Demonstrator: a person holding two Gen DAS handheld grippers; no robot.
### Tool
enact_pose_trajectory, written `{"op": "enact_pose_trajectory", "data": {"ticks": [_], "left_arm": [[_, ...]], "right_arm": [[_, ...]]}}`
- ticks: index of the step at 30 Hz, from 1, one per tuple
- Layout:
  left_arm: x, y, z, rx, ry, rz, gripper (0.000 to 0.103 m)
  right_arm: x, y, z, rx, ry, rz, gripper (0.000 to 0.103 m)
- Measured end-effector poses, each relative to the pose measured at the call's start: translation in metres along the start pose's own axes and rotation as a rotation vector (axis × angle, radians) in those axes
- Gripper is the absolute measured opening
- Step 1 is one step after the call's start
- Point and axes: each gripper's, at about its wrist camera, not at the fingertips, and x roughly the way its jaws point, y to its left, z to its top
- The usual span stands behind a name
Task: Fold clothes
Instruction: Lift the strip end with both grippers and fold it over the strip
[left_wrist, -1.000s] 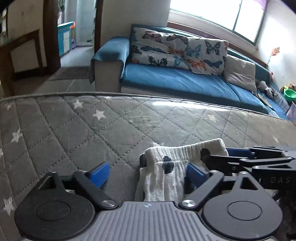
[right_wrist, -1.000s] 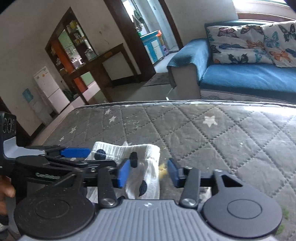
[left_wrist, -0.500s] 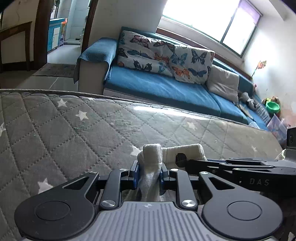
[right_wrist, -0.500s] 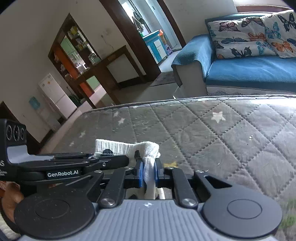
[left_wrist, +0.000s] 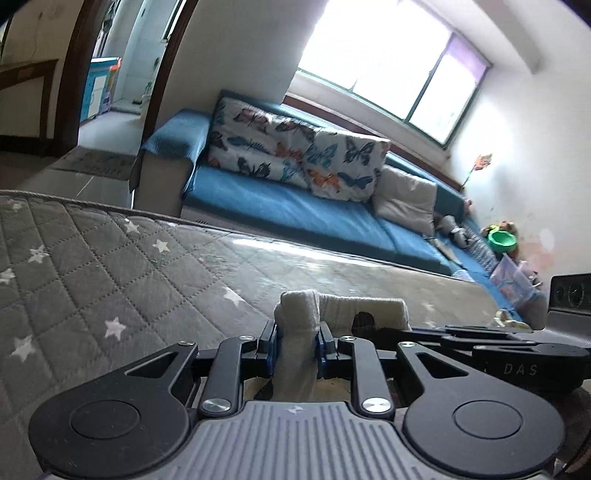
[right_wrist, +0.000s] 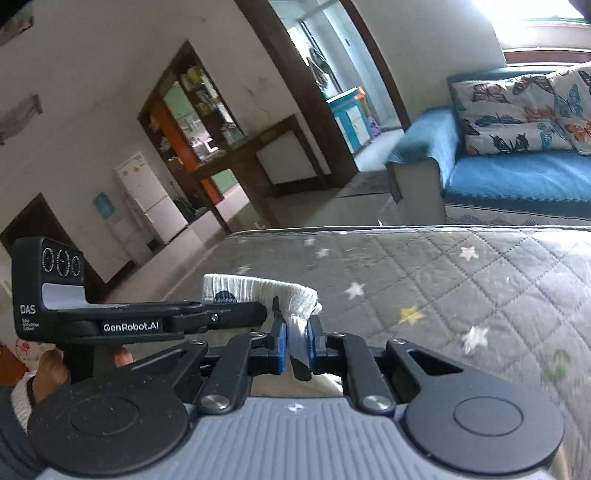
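Each camera sits low behind its own hand-held gripper, close above the mattress (left_wrist: 110, 280). The left view faces the sofa (left_wrist: 295, 206) and window; the right view faces the doorway. Both share the mattress (right_wrist: 461, 280) and sofa (right_wrist: 517, 173).

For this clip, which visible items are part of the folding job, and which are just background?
In the job:
white garment
left claw, shut on it
right claw, shut on it
quilted mattress

Lying about:
blue sofa
butterfly cushions
white fridge
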Motion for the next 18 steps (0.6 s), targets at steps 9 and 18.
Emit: {"op": "enact_pose_trajectory", "data": {"ticks": [9, 18], "left_arm": [[-0.088, -0.039, -0.046, 0.088, -0.063, -0.077, 0.023], [-0.157, -0.067, -0.115, 0.185, -0.08, -0.132, 0.023]], "right_arm": [[-0.072, 0.057, -0.048, -0.078, -0.019, 0.065, 0.009], [-0.129, 0.107, -0.103, -0.176, 0.002, 0.127, 0.009]]}}
